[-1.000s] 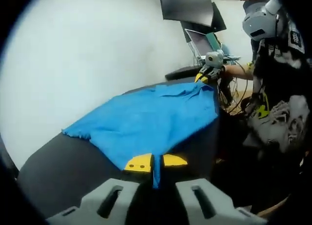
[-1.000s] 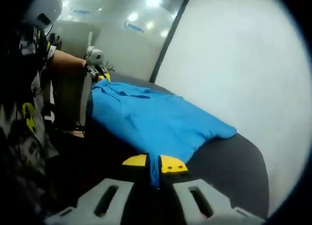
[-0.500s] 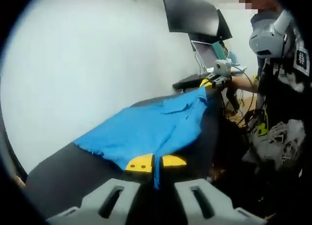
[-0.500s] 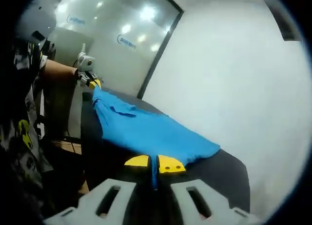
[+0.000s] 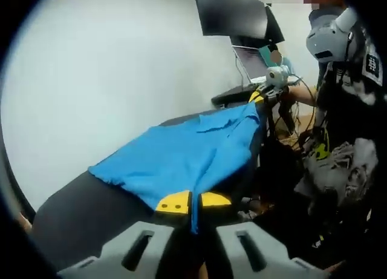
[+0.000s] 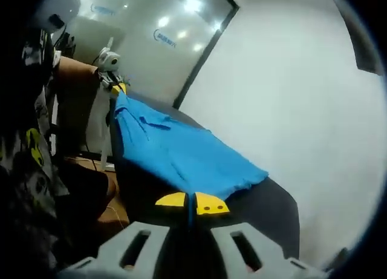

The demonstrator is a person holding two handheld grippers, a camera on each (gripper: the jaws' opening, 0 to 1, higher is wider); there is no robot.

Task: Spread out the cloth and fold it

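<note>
In the left gripper view, the left gripper (image 5: pixel 193 201) has its yellow-tipped jaws pressed together on a corner of the blue cloth (image 5: pixel 181 158), a thin strip of the fabric hanging down between them. The cloth stretches away from those jaws over the dark desk (image 5: pixel 78 212) to the right gripper (image 5: pixel 261 97), which pinches the opposite near corner at the desk's far end; its jaws look closed on the fabric, though they are small at that range.

The right gripper view gives the same hold from the other end: the right gripper (image 6: pixel 191 203) is clamped tight on its corner of the cloth (image 6: pixel 181 155), and the left gripper (image 6: pixel 118 88) shows at the far end with the fabric bunched at its tip. The edge between the two grippers is pulled taut along the desk's (image 6: pixel 272 206) near side, while the rest of the cloth lies on the desk top.

The left gripper view adds a dark monitor (image 5: pixel 233 13) and a laptop (image 5: pixel 251 55) against the white wall, plus the person's patterned top (image 5: pixel 341 158). The right gripper view instead shows a glass partition (image 6: pixel 157 37) with ceiling lights reflected in it.
</note>
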